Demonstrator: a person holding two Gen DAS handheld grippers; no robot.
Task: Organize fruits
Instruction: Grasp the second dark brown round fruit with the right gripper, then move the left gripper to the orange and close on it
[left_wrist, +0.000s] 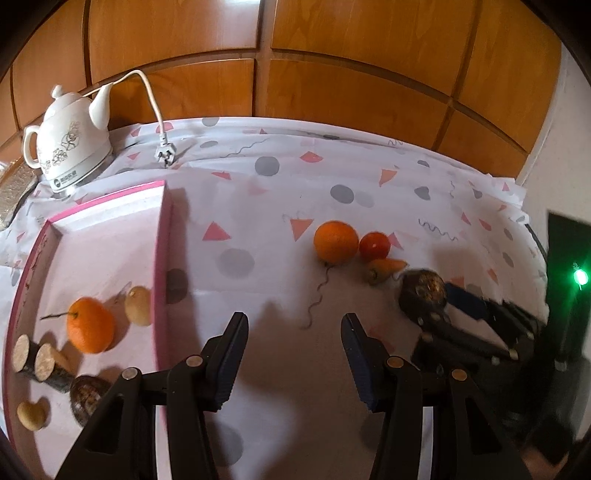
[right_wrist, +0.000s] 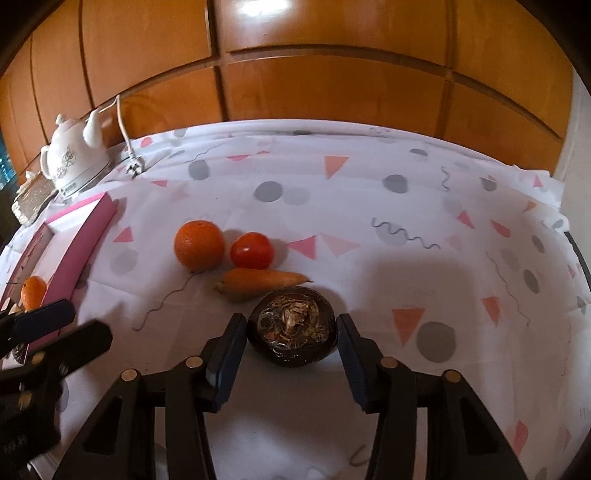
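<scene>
An orange (right_wrist: 199, 244), a red tomato (right_wrist: 252, 250), a carrot (right_wrist: 258, 282) and a dark round fruit (right_wrist: 293, 332) lie on the patterned tablecloth. My right gripper (right_wrist: 291, 325) is open, its jaws on either side of the dark fruit, not closed on it. My left gripper (left_wrist: 295, 325) is open and empty over bare cloth, just right of the pink tray (left_wrist: 162, 236). The tray holds a mandarin (left_wrist: 90, 325), a pale fruit (left_wrist: 138, 305), another dark fruit (left_wrist: 86, 395), two log pieces (left_wrist: 35, 360) and a small yellowish piece (left_wrist: 31, 415). The right gripper shows in the left wrist view (left_wrist: 439, 295).
A white ceramic kettle (left_wrist: 70, 144) with its cord and plug (left_wrist: 164, 153) stands at the back left. Wooden cabinet doors (left_wrist: 295, 55) rise behind the table. The table's right edge (left_wrist: 532, 229) drops off near a dark device with a green light (left_wrist: 580, 276).
</scene>
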